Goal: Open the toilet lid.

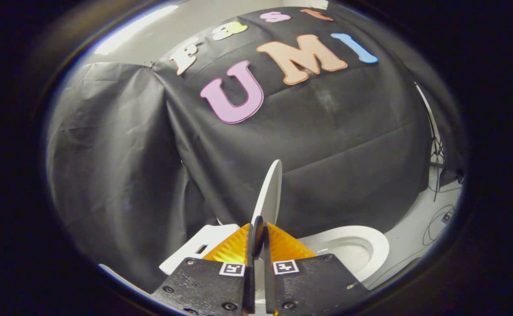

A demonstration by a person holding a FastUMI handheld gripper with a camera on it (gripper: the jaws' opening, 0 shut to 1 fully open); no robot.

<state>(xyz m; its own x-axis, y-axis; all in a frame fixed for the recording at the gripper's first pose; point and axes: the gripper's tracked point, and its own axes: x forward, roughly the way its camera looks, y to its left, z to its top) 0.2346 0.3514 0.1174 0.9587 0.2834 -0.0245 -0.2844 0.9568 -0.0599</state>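
The gripper [257, 237] was closed on the white toilet lid [270, 193], both fingers pressing the lid's edge from either side. The lid stood raised, seen edge-on, rising up from between the fingertips toward the black cloth wall [326, 145] beyond. To the right of the fingers lay the open toilet bowl [361, 250] with its white seat rim. The white cistern top [199, 248] sat just left of the fingers. Cables [436, 219] trailed on the pale floor [410, 237] beyond the bowl.
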